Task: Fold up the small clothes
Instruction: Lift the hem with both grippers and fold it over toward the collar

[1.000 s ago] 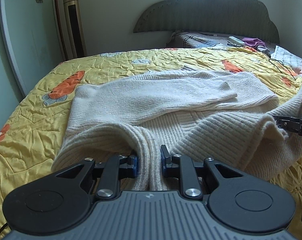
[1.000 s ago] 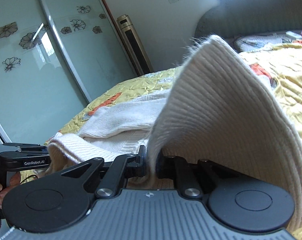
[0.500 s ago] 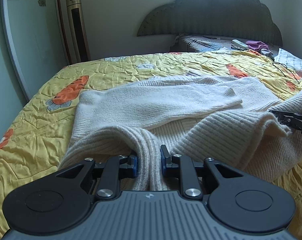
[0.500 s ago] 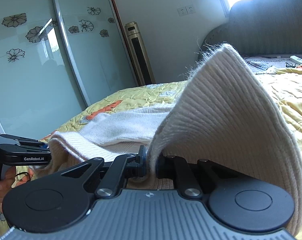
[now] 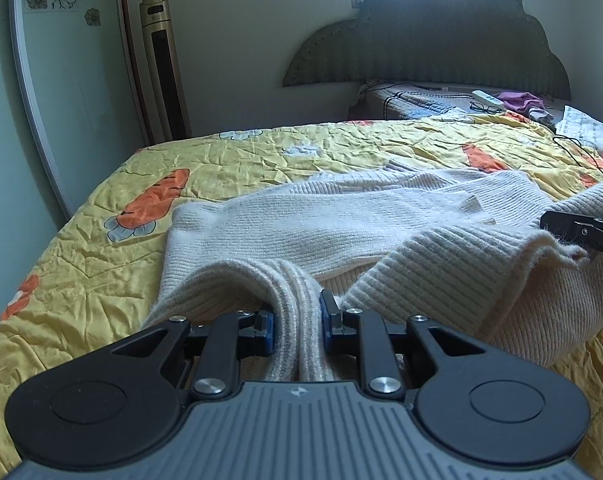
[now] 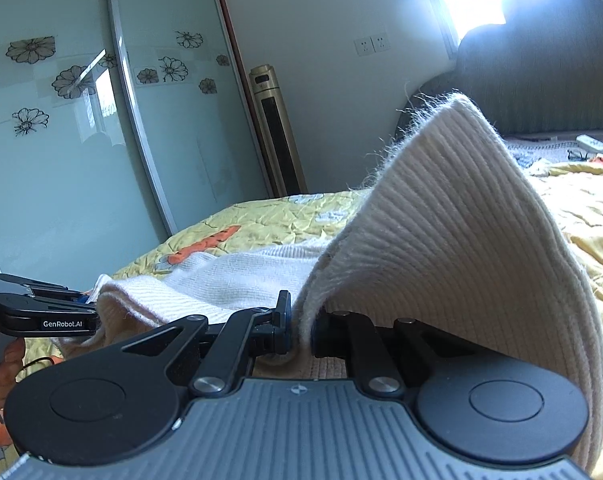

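Lying across the yellow quilt (image 5: 237,168), the cream sweater (image 5: 341,216) takes the near half of the bed; beyond it the quilt is bare up to the pillow end, and the bed's left edge runs near the glass wardrobe door (image 6: 61,140). The left gripper (image 5: 297,320) is clenched on a bunched ribbed edge. The right gripper (image 6: 301,324) grasps another edge, lifted in a fuzzy cone. The knit is ribbed, with one sleeve folded flat over the body.

We see a sweater (image 5: 341,224) on a quilt (image 5: 101,256); headboard (image 5: 441,48) behind; tower fan (image 5: 163,68) behind left.
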`<state>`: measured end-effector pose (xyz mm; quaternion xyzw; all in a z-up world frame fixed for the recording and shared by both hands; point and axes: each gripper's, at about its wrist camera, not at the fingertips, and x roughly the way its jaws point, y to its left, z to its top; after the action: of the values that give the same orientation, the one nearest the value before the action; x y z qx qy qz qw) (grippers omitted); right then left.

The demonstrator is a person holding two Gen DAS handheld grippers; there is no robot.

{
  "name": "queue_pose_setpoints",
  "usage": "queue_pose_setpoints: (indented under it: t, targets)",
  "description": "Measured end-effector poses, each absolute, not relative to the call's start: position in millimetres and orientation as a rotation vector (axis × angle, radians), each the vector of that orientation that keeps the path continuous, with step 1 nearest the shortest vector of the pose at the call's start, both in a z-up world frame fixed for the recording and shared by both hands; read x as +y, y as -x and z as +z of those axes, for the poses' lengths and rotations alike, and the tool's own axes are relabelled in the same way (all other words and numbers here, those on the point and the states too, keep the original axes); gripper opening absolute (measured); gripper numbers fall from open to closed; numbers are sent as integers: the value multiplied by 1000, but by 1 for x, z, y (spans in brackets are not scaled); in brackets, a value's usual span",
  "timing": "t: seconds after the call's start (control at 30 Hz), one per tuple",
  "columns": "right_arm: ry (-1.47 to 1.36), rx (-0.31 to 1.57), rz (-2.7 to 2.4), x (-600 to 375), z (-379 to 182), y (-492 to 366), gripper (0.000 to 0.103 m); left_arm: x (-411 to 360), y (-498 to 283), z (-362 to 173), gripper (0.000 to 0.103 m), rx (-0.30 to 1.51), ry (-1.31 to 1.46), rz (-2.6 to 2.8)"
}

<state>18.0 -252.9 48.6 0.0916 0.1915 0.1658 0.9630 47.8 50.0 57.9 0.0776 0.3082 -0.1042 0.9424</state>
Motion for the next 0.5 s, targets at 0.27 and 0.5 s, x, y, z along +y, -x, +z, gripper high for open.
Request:
queue_pose_setpoints:
  t: [0.27,0.5]
  targets:
    - [-164,362,321,-253,51,-18,14,54,-52,61,20,609,-141,-191]
    - [-170,334,306,-257,60,-30,14,53,-64,70,20,588,-145,-164]
